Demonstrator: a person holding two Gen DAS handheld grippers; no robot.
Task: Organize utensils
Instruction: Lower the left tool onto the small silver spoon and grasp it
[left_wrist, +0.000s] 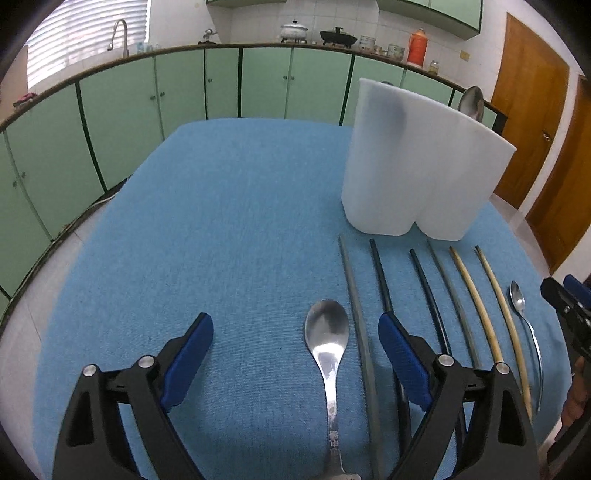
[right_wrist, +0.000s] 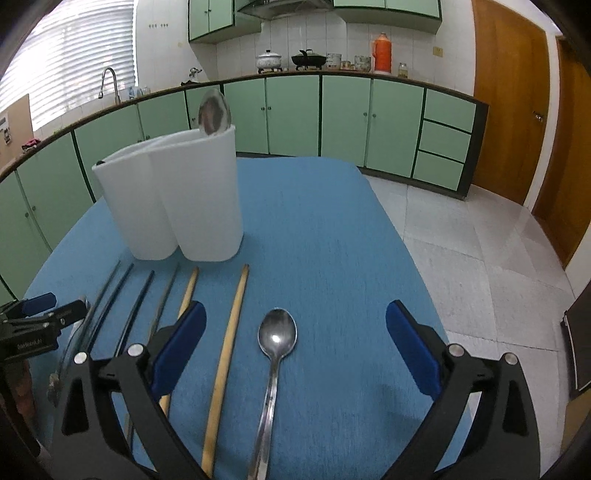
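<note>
A white two-compartment utensil holder (left_wrist: 417, 162) stands on the blue tablecloth (left_wrist: 221, 221), with one spoon (left_wrist: 471, 101) standing in it; it also shows in the right wrist view (right_wrist: 173, 199) with that spoon (right_wrist: 214, 112). Several chopsticks (left_wrist: 428, 295) lie in a row in front of the holder, some dark, two wooden (right_wrist: 231, 347). My left gripper (left_wrist: 295, 332) is open above a large steel spoon (left_wrist: 327, 336) lying between its fingers. My right gripper (right_wrist: 295, 321) is open above a smaller steel spoon (right_wrist: 277, 339); that spoon also shows in the left wrist view (left_wrist: 519, 301).
Green kitchen cabinets (right_wrist: 295, 114) with a counter carrying pots and an orange thermos (right_wrist: 382, 53) run behind the table. A sink tap (left_wrist: 120, 35) is at the far left. Wooden doors (right_wrist: 509, 99) and tiled floor (right_wrist: 480, 251) lie to the right.
</note>
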